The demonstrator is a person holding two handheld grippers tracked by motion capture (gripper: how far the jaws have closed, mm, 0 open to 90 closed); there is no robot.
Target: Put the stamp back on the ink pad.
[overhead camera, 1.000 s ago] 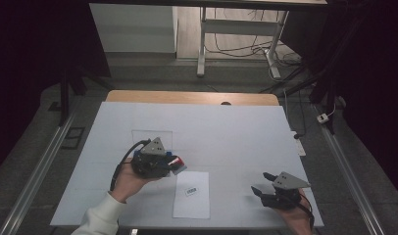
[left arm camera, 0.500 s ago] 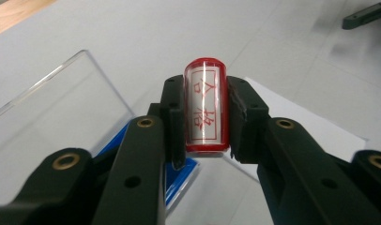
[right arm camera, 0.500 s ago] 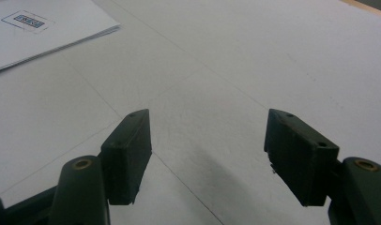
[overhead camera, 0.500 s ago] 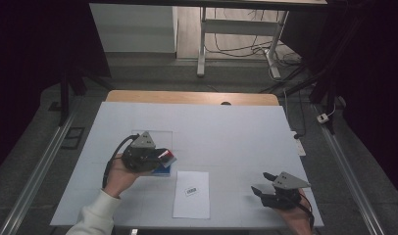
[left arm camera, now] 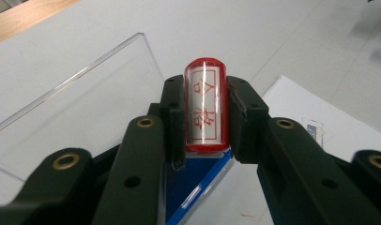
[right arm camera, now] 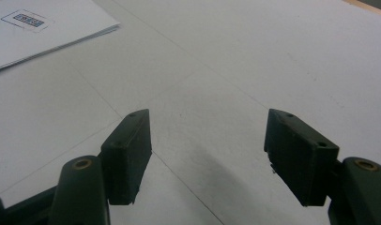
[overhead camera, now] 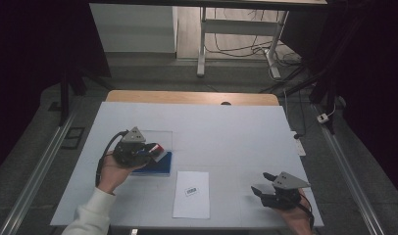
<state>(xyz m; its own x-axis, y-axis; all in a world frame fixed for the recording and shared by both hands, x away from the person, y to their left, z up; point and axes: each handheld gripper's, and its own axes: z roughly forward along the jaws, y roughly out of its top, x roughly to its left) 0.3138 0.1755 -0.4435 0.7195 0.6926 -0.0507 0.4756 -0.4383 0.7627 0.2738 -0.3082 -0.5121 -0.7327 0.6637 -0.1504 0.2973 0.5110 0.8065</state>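
My left gripper (left arm camera: 205, 124) is shut on a clear red-rimmed stamp (left arm camera: 205, 110) with red characters on its white face. In the high view the left gripper (overhead camera: 155, 149) holds the stamp (overhead camera: 158, 147) over a blue ink pad (overhead camera: 160, 165) that lies by a clear plastic lid (overhead camera: 158, 137). The blue ink pad (left arm camera: 198, 187) lies just below the jaws, with the clear plastic lid (left arm camera: 76, 117) to its left. A white sheet (overhead camera: 191, 194) with a small printed label lies at the table's front middle. My right gripper (overhead camera: 261, 183) rests open near the front right, and in its own view the right gripper (right arm camera: 207, 154) holds nothing.
The white table (overhead camera: 226, 132) has a wooden strip (overhead camera: 187, 97) along its far edge. Metal rails (overhead camera: 35, 171) run along both sides on the floor. A desk frame and cables (overhead camera: 236, 44) stand beyond the table. The sheet (right arm camera: 34, 28) lies left of the right gripper.
My left gripper has carried the stamp left and away from the sheet, to above the blue ink pad. The right gripper has not moved.
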